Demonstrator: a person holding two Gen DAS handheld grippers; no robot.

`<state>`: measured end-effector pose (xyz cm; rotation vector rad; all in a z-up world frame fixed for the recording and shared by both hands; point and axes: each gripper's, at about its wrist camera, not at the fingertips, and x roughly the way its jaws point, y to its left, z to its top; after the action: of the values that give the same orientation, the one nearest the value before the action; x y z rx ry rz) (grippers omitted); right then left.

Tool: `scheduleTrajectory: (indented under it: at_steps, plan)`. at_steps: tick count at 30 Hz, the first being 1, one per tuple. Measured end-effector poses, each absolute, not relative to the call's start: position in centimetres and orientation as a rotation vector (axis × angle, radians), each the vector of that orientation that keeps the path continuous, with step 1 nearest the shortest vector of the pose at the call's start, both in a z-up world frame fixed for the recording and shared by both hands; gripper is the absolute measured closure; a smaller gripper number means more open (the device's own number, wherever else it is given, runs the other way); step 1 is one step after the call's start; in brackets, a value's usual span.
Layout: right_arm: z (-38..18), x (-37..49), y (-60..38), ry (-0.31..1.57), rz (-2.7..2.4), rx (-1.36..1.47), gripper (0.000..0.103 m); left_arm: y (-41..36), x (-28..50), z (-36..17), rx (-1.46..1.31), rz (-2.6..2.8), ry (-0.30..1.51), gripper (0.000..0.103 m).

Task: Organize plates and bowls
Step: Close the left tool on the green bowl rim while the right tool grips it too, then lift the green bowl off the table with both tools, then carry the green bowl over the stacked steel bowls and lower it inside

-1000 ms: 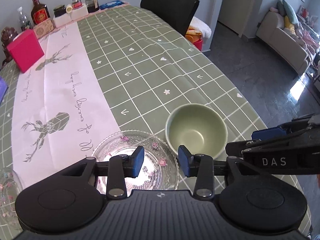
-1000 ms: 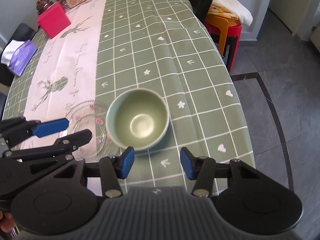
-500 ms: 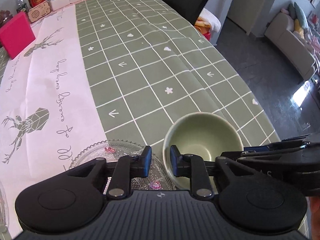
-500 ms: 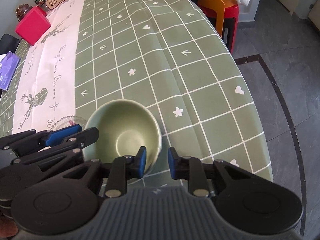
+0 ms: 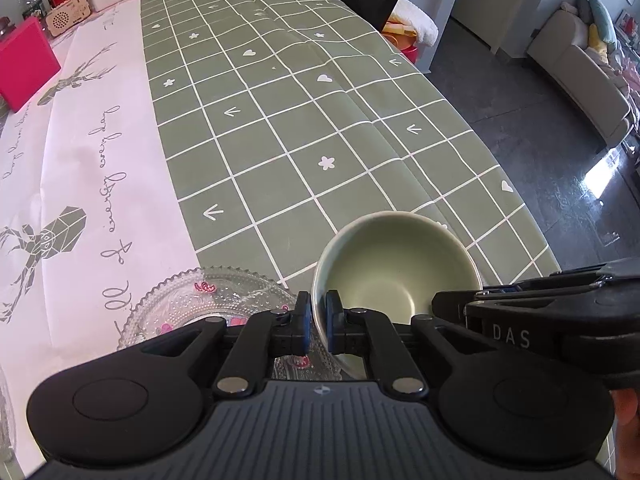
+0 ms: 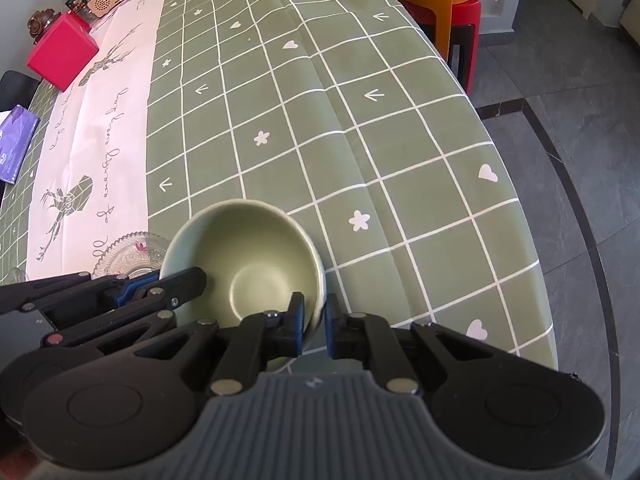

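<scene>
I am clamping my left gripper (image 5: 318, 322) on the near-left rim of the round, matte sage-green ceramic bowl (image 5: 394, 276), one pad outside the wall and one inside. My right gripper (image 6: 314, 322) is closing on the near-right rim of the same bowl (image 6: 244, 258), its pads already pressing the wall from both sides. The bowl is sitting upright and empty on the green checked tablecloth (image 5: 288, 152), near the table's close edge, so it is lying directly ahead of both tongs, each one biting the rim on its own side. Just to the bowl's left, the clear, scallop-edged pressed-glass plate (image 5: 208, 300) is lying flat, its rim close beside the bowl; whether the two are touching I cannot tell. I am judging the step in hand to be the two-handed grasp of the bowl, with lifting not yet begun. The next move, as I read it, is calling for an even, level lift with both tongs rising together, then a carry leftwards over the glass plate. Farther off, the pink box (image 5: 24, 64) is standing on the pale printed runner (image 5: 88, 148).
</scene>
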<state>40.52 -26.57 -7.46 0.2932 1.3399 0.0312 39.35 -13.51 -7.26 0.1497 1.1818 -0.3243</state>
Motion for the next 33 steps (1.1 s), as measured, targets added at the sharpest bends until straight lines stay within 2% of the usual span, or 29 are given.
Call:
scheduleTrajectory:
  at_steps: [13, 33]
  plan:
    - [-3.8, 37.2, -25.5, 1.304, 0.055, 0.263, 0.096, -12.4, 35.4, -3.6, 0.148, -0.316, 1.153, 0.095]
    - [5.8, 22.5, -21.4, 1.227, 0.185, 0.146, 0.096, -8.8, 20.1, 5.3, 0.114, -0.231, 1.096, 0.095]
